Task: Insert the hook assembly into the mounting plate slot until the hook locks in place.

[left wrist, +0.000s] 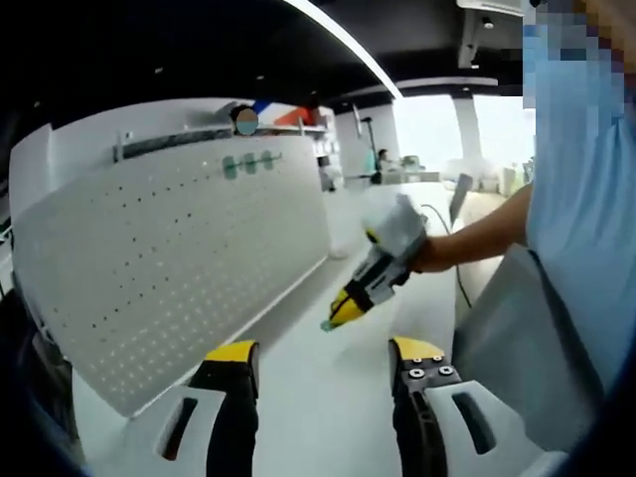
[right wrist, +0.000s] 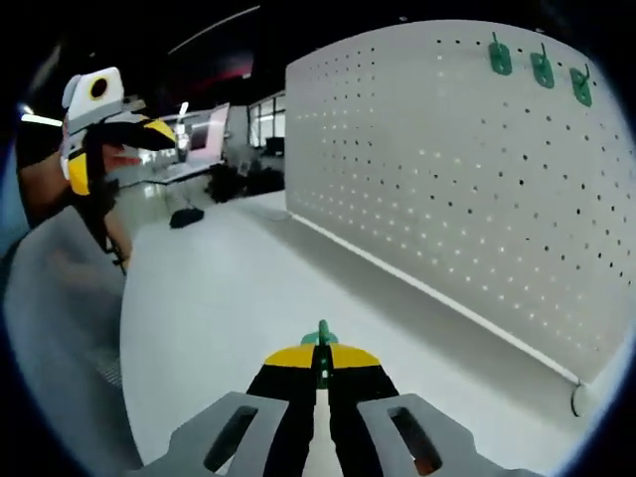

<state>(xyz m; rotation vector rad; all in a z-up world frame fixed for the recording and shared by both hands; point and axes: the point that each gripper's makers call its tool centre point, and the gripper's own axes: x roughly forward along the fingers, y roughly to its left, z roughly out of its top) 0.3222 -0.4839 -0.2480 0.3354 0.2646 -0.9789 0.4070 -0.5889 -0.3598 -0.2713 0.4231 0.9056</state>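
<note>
right gripper (right wrist: 321, 370): jaws clamped on green hook (right wrist: 321, 336), tip pointing forward | pegboard (right wrist: 467, 189): off to its right, near | left gripper (left wrist: 323, 363): jaws apart, empty, farther from pegboard

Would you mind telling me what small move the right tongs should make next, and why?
Probably carry the green hook toward the pegboard. The right tongs are shut on it above the white table, apart from the board, where three green hooks already hang.

White table (right wrist: 219, 288) beneath bright ceiling light strip (left wrist: 343, 42).
</note>
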